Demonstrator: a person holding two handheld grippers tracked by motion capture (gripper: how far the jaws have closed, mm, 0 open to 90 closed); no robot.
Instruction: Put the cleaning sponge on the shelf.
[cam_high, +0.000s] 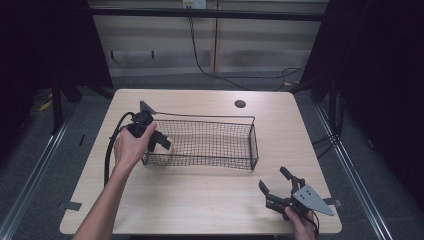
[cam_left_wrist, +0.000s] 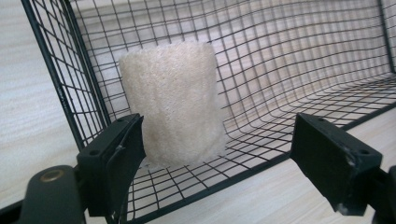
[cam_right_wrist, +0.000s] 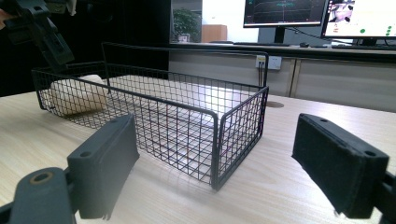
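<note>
Desk (cam_high: 200, 200): pale wood-grain top; it carries the wire basket, and both hands work over it.
Wire basket (cam_high: 210, 142): black mesh, oblong, standing on the desk's middle; a tall wire frame rises from its far side in the right gripper view.
Loofah roll (cam_left_wrist: 172, 100): cream, fibrous, cylinder-shaped, lying inside the basket at its left end, against the mesh floor and close to the end wall; in the right gripper view it shows at the basket's far end (cam_right_wrist: 74, 95).
Left hand-held gripper (cam_high: 159, 140): held in the person's left hand (cam_high: 131, 145) at the basket's left end, reaching over the rim; its jaws are spread wide. In the left gripper view one jaw stands just in front of the roll's lower edge and the other well off to the side; whether the near jaw touches the roll cannot be told.
Right hand-held gripper (cam_high: 276, 184): at the desk's near right corner, well apart from the basket, jaws spread and holding nothing.
</note>
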